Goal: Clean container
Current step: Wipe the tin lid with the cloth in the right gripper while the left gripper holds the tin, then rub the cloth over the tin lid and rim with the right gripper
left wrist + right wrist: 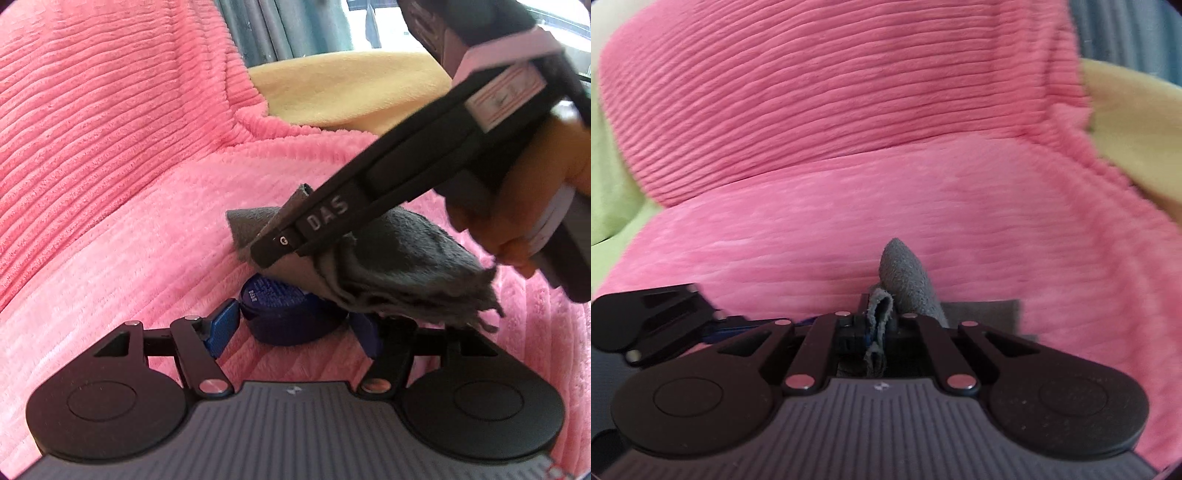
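A small round dark-blue container (284, 310) with a printed label on top lies on the pink blanket. My left gripper (295, 328) is shut on it, blue fingertips (221, 328) pressed to its sides. My right gripper (280, 247) comes in from the upper right, shut on a grey cloth (399, 266) that rests on the container's right top. In the right wrist view the right gripper (877, 328) pinches the grey cloth (905, 277), which sticks up between its fingers; the container is hidden there.
A ribbed pink blanket (129, 184) covers the surface and rises behind. Tan fabric (343, 88) lies at the back right, green fabric (613, 184) at the left. The left gripper's body (653, 321) shows in the right wrist view.
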Demonstrator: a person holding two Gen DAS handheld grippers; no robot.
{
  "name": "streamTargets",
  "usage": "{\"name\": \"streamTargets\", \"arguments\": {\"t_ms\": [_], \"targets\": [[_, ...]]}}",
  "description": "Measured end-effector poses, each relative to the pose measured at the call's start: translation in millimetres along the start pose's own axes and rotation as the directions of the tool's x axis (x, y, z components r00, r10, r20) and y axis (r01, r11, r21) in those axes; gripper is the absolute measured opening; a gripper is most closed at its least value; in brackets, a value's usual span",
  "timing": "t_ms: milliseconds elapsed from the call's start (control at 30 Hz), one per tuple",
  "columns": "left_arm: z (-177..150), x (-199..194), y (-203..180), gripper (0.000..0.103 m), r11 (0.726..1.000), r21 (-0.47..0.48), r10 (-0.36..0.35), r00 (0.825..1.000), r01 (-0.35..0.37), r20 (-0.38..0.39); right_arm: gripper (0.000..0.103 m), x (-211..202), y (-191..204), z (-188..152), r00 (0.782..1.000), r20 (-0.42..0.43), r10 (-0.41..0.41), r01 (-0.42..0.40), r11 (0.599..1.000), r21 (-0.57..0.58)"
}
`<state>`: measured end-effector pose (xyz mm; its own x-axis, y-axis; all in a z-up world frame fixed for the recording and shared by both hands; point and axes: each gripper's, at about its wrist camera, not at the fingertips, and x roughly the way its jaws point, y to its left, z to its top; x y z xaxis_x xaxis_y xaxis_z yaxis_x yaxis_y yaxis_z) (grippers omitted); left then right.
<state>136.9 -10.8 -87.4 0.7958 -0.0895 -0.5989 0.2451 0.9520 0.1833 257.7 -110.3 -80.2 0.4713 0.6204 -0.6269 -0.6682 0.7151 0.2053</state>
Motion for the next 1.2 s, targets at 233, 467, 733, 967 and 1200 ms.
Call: {"name": "streamTargets", "arguments": {"t_ms": [233,467,733,967,1200], "targets": [[0.7,4.0,8.2,0.066,0.998,-0.049,-0.035,0.999,0.035,-0.009,0.002,-49.1,-17.2,5.8,0.988,0.017,0.154,-0.154,0.985,0.08],[-0.5,15.5,21.9,0.065,0.984,-0.142,-0.107,0.994,0.104,-0.014,0.002,-37.7,-0.5,1.9,0.959,-0.136,0.25,-0.258,0.965,-0.044],[-0.2,22.1,9.6,0.064,0.995,-0.066,-0.078,0.997,0.076,-0.026,0.0,-6.8,2.1,-1.0,0.946,-0.183,0.268,-0.288,0.953,-0.091],[-0.9,19.7,4.8,0.06,0.997,-0.042,-0.063,0.998,0.062,-0.023,0.0,8.3,-4.4,0.3,0.982,-0.067,0.177,-0.182,0.981,-0.068],[1.7,21.7,16.2,0.06,0.99,-0.108,-0.096,0.995,0.094,-0.014,0.0,11.8,-32.9,-4.1,0.967,-0.027,0.252,-0.248,0.963,0.11]]}}
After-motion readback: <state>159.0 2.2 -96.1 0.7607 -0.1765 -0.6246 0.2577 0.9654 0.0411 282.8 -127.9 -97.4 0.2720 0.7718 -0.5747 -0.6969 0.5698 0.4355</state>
